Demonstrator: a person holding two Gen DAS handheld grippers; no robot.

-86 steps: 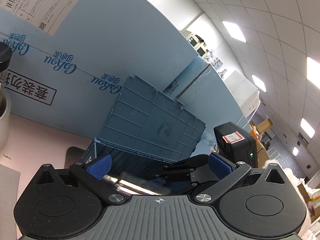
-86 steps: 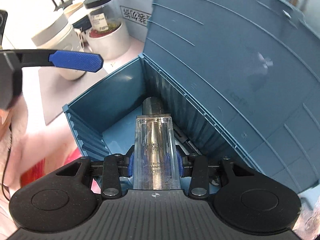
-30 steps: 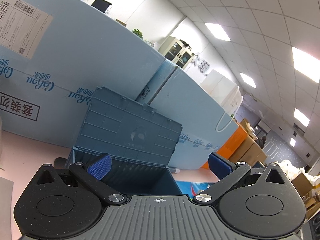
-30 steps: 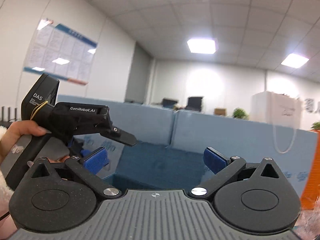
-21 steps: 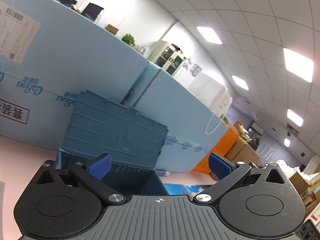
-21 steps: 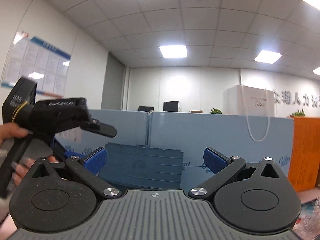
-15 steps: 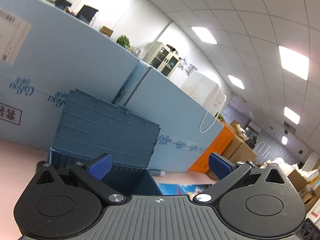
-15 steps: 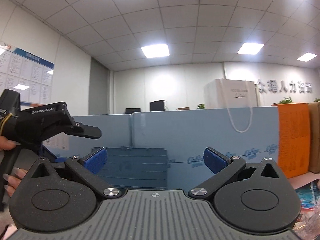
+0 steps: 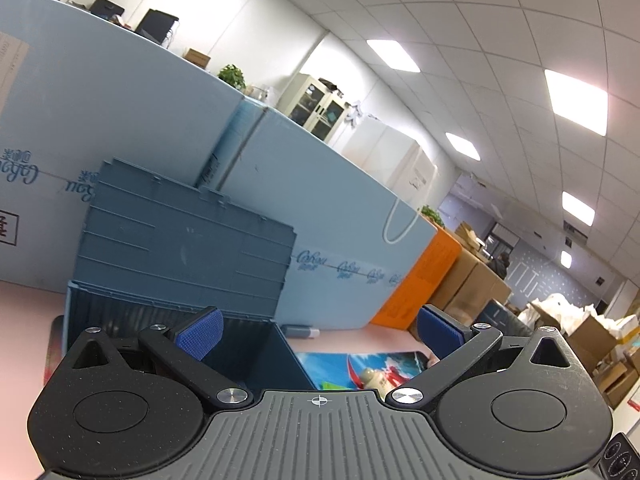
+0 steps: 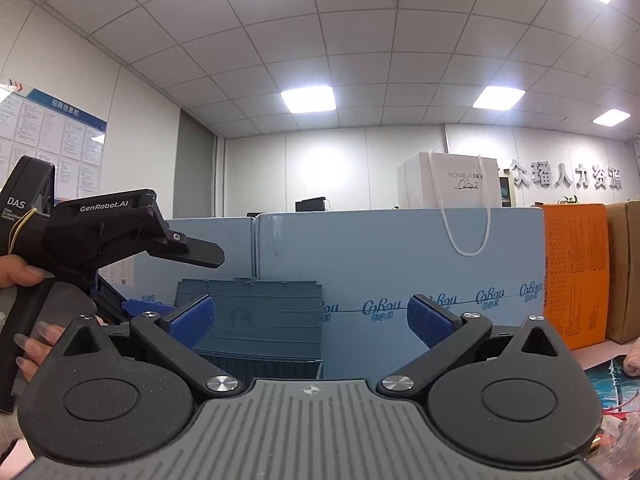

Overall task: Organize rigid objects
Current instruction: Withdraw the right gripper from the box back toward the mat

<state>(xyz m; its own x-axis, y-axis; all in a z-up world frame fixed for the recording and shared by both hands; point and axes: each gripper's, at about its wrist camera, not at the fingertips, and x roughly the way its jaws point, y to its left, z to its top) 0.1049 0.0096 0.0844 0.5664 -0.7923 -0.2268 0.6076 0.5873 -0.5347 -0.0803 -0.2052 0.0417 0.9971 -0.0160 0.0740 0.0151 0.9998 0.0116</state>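
A dark blue plastic crate (image 9: 172,264) with its lid raised stands on the pink table, below and left of my left gripper (image 9: 318,330), which is open and empty. The crate also shows in the right wrist view (image 10: 260,320), straight ahead. My right gripper (image 10: 308,318) is open and empty, raised and facing the room. The left gripper's black body (image 10: 100,236), held by a hand, shows at the left of the right wrist view. The crate's contents are hidden.
Light blue foam boards (image 9: 120,128) stand behind the crate. An orange box (image 10: 574,272) and brown cartons stand at the right. A colourful printed mat (image 9: 360,364) with a small white bottle (image 9: 376,378) lies right of the crate. A small tube (image 9: 300,332) lies by the board.
2.9 s ago my right gripper held a clear bottle over the crate; now it is open, empty and raised. Both grippers have tilted up and pulled back from the crate.
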